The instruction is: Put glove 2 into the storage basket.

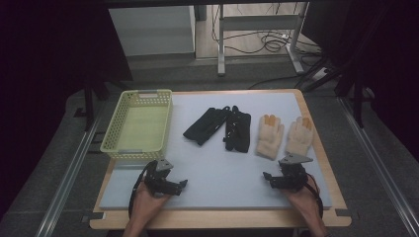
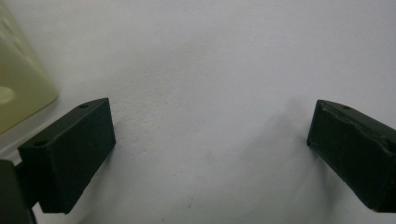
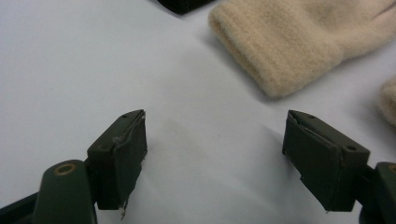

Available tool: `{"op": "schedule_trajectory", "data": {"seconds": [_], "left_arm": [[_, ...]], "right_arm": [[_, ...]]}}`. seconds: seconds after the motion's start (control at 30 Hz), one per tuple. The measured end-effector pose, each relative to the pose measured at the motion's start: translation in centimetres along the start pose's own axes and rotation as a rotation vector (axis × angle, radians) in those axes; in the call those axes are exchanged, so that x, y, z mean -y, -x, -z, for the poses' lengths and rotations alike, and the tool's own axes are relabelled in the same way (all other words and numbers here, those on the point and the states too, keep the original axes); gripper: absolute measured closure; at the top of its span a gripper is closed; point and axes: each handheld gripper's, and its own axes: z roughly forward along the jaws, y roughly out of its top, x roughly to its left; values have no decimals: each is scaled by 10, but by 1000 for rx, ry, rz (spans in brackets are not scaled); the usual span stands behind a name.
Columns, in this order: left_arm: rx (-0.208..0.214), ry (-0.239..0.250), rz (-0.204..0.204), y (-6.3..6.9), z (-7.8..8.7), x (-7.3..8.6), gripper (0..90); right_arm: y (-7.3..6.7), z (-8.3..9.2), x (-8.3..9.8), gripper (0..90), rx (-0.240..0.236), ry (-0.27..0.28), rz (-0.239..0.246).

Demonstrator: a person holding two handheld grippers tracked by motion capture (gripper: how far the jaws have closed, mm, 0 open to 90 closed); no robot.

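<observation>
On the pale mat (image 1: pixel 212 163) lie two black gloves (image 1: pixel 205 125) (image 1: pixel 237 130) at mid-table and two cream gloves (image 1: pixel 270 136) (image 1: pixel 300 135) with orange fingertips to their right. A yellow-green basket (image 1: pixel 138 124) stands empty at the back left. My left gripper (image 1: pixel 179 185) rests near the front left, below the basket, open with bare mat between its jaws (image 2: pixel 210 135). My right gripper (image 1: pixel 269 178) rests at the front right, just in front of the cream gloves, open and empty (image 3: pixel 215 140). A cream glove's cuff (image 3: pixel 285 46) lies just beyond its jaws.
The mat covers a wooden table (image 1: pixel 217 219) whose front edge runs under the person's hands. A basket corner (image 2: pixel 21 88) shows left of the left jaw. Desk legs and cables (image 1: pixel 267 42) stand on the floor behind the table.
</observation>
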Motion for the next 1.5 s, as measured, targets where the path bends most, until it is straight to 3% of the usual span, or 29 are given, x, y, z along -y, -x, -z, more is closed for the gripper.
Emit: {"op": "schedule_trajectory", "data": {"seconds": [0.53, 0.83, 1.07, 1.23, 1.27, 1.5], "left_arm": [[-1, 1, 1, 0, 0, 0, 17], [-2, 2, 1, 0, 0, 0, 18], [-1, 2, 2, 0, 0, 0, 18], [-1, 2, 2, 0, 0, 0, 18], [-1, 2, 2, 0, 0, 0, 18], [-1, 3, 3, 0, 0, 0, 19]], "right_arm": [[-1, 3, -9, 259, -34, 16, 3], [0, 1, -25, 261, -66, 8, -5], [-4, -3, -42, 267, -49, 19, 32], [-1, -10, -59, 345, -57, 25, 35], [2, -14, -67, 394, -61, 28, 35], [14, -30, -94, 550, -28, 39, 48]]}}
